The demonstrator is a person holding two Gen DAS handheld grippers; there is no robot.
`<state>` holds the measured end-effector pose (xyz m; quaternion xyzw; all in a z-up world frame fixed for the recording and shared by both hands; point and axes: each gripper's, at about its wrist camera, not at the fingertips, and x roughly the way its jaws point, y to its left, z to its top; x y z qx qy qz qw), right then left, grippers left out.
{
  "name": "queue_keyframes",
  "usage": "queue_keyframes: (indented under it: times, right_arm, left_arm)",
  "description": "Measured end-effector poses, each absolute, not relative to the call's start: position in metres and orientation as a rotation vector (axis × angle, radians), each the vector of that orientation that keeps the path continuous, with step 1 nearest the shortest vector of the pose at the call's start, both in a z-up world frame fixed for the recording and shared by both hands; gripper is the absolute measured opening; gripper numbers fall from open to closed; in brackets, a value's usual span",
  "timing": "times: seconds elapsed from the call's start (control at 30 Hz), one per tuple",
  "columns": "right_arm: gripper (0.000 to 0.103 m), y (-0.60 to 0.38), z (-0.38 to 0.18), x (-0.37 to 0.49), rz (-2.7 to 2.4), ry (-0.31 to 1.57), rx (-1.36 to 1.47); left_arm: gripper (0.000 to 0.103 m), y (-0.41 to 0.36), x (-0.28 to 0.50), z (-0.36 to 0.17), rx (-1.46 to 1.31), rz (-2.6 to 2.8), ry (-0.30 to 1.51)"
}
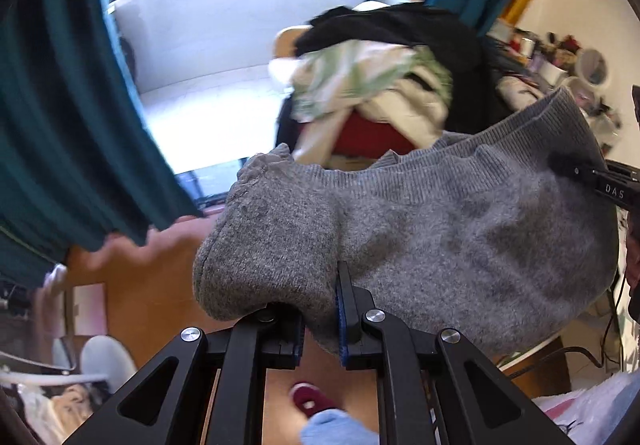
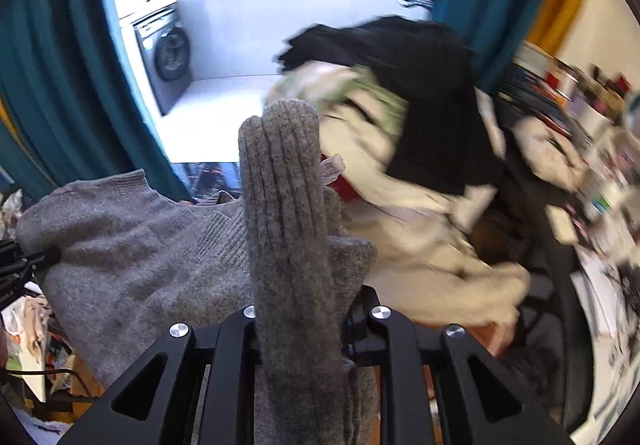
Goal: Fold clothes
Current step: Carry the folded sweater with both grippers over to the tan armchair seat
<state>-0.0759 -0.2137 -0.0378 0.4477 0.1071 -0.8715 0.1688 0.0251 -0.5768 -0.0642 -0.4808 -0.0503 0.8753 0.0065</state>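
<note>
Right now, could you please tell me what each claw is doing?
Left claw: closed on the grey sweater.
Right claw: closed on the same sweater's ribbed part.

Place: a lived-in home room (balcony beyond)
Signs: washing machine [image 2: 170, 57], teal curtains [image 2: 52, 57], heaped clothes pile [image 2: 400, 117], cluttered shelf [image 2: 592, 117]

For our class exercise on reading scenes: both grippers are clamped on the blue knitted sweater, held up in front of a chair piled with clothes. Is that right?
Not quite: the sweater is grey, not blue, as both wrist views show. The rest holds: the left gripper and the right gripper are both clamped on it, before the chair's pile of clothes.
</note>
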Motion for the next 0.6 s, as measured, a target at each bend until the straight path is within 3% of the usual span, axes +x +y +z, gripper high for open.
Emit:
queue_keyframes:
  times: [0.3, 0.6]
  right_arm:
    - [0.018, -0.335, -0.046, -0.152, -2.401, 0.312, 1.183]
    - [0.018, -0.408, -0.054, -0.263, -2.415, 0.295, 1.135]
  left_arm:
    - [0.011, -0.673, -0.017, -0.059, -1.521, 2.826, -0.218]
    - [0.011, -0.715, -0.144, -0.056, -1.466, 2.826, -0.242]
